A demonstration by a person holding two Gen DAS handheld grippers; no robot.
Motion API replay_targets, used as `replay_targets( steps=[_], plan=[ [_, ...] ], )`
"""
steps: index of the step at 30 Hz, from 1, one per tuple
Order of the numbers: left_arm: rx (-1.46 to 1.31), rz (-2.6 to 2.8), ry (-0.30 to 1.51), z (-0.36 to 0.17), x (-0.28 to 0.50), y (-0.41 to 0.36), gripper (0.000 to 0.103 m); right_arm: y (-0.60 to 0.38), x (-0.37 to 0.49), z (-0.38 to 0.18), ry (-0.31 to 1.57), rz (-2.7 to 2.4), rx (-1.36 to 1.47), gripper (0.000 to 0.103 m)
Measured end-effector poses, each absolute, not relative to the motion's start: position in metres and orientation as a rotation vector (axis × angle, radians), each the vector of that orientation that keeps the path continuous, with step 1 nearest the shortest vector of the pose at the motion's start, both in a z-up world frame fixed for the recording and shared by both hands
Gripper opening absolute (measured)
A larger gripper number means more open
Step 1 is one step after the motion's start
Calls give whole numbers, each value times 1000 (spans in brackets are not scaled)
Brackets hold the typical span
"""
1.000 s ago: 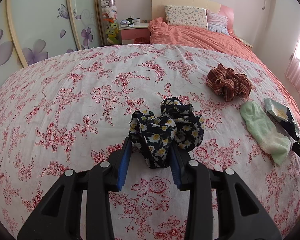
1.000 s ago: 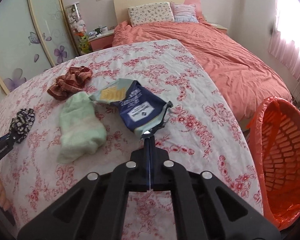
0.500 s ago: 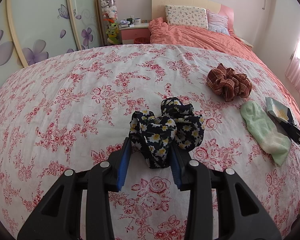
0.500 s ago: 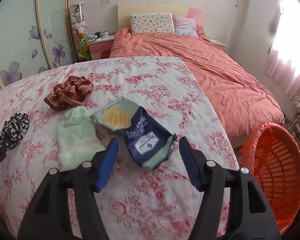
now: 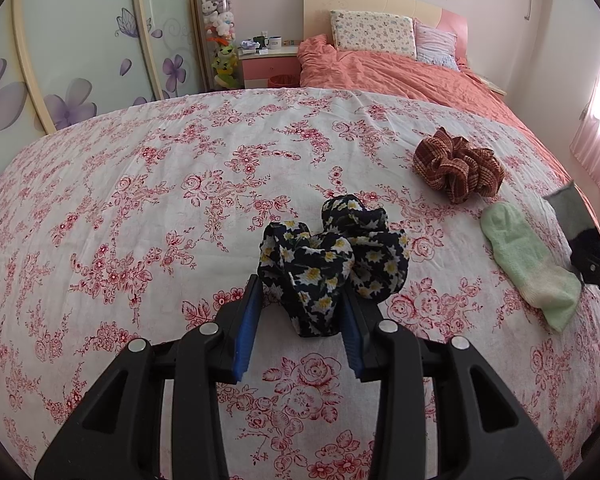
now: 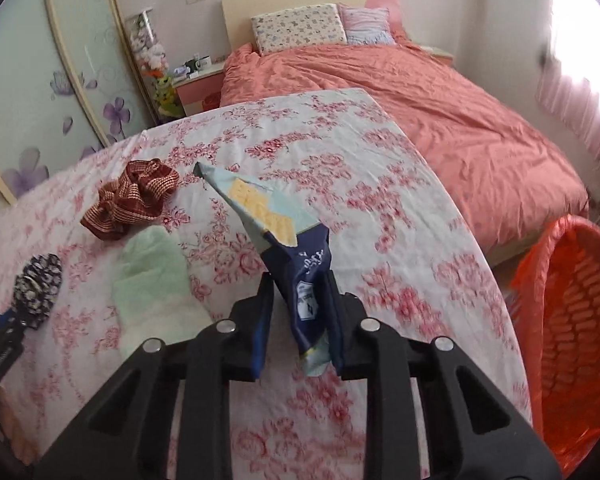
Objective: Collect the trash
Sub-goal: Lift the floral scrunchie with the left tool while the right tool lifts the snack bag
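The right gripper (image 6: 298, 332) tilts left, jaws clenched on the wrapper (image 6: 278, 240), which now stands lifted off the bench (image 6: 380, 240) beside the sock (image 6: 152, 276); half a second ago its jaws stood wide around it. The left gripper (image 5: 300, 322) stays low, jaws grasping the dark scrunchie (image 5: 332, 264). The basket (image 6: 572, 320) sits right.

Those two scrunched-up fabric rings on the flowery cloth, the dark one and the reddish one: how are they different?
The dark scrunchie is navy with yellow-and-white daisies; the reddish scrunchie is woven in brown-red stripes. The dark scrunchie sits between the fingers of the left tool; the reddish scrunchie lies free, with no tool at it. The reddish scrunchie lies next to the green sock, while the dark scrunchie lies apart from it. Both are ruffled fabric rings resting on the floral cloth.
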State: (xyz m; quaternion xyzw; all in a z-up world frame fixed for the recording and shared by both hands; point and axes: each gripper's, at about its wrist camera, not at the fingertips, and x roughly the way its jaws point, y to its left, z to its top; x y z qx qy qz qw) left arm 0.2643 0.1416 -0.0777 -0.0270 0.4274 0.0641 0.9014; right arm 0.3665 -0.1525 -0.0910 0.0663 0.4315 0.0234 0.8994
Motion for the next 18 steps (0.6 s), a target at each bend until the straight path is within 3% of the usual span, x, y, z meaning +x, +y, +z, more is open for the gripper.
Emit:
replay_targets(
  steps=[3,8,18],
  plan=[
    [-57,131,885,-78,265,142,40,-157,352,-91,896,51,160,24],
    [-63,127,887,-78,268,143,56,-155,343,-90,904,68,155,24],
    [-63,35,851,-66,272,125,58,-149,335,-87,906,97,152,24]
  ],
)
